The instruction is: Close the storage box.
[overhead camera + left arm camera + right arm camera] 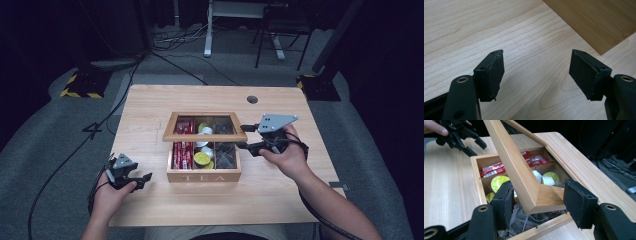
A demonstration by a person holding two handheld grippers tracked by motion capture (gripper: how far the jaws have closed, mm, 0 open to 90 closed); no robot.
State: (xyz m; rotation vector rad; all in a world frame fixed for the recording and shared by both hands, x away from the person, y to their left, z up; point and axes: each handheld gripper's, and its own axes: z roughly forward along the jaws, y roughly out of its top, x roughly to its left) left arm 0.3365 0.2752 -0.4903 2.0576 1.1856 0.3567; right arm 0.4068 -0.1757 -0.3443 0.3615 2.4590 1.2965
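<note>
- My right gripper has its jaws spread on both sides of the corner of the wooden lid. I cannot tell whether the pads press it.
- The lid is lifted and tilted over the tea box, which stands in the middle of the table.
- Inside I see red sachets, yellow-green capsules and dark bags in separate compartments.
- My left gripper is wide open, holds nothing, and hovers above bare wood left of the box.
</note>
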